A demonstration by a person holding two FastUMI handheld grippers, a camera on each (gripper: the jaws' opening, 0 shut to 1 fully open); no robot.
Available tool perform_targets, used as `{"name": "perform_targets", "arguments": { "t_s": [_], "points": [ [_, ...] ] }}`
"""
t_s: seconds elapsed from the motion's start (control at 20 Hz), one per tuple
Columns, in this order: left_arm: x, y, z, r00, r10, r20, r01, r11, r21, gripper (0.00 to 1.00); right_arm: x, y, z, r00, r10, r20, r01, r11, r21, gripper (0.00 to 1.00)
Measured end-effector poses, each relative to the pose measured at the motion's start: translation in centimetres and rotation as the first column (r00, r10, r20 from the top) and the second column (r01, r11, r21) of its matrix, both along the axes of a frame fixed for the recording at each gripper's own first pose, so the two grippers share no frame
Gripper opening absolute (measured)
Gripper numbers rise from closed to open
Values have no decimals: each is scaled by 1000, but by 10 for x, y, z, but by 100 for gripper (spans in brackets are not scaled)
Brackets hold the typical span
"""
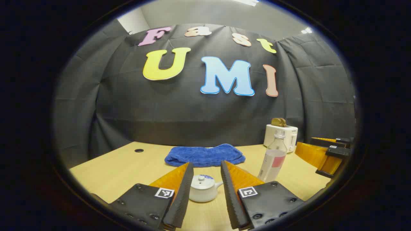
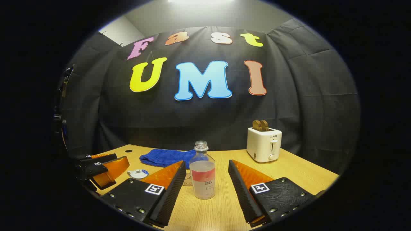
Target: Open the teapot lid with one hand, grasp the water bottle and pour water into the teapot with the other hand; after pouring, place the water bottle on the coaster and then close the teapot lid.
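**Both grippers open, teapot and bottle untouched on the table**

In the left gripper view, the left gripper (image 1: 207,171) hangs low over the wooden table (image 1: 122,170) with its fingers spread wide, gripping nothing. The white teapot (image 1: 203,189) sits between them but clear of both, its lid (image 1: 201,179) on. Just right of it stands the water bottle (image 1: 273,157), upright and uncapped.

In the right gripper view, the right gripper (image 2: 205,171) is likewise wide open and empty, the bottle (image 2: 202,175) standing between its fingers without touching either. A round coaster (image 2: 187,179) lies just behind the bottle, partly hidden.

Farther back lies a folded blue towel (image 1: 205,155), and beyond the bottle a white toaster (image 2: 264,144) holding two brown slices.
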State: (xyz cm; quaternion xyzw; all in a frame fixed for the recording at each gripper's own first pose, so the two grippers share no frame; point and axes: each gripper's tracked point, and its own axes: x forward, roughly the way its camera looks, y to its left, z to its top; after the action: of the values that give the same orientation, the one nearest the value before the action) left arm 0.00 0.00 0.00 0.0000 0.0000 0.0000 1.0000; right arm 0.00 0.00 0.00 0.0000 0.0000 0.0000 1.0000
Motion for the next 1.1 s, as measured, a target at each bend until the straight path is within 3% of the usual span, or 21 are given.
{"name": "perform_targets", "arguments": {
  "t_s": [0.65, 1.1],
  "points": [
    [2, 5, -6, 1000, 6, -16, -6, 1000, -9, 60, 0, 5, -5, 1000, 7, -12, -7, 1000, -13, 83],
    [30, 8, -19, 999, 17, -34, -16, 999, 49, 60, -1, 2, -15, 999, 2, -37, -2, 1000, 2, 83]
  ]
}}
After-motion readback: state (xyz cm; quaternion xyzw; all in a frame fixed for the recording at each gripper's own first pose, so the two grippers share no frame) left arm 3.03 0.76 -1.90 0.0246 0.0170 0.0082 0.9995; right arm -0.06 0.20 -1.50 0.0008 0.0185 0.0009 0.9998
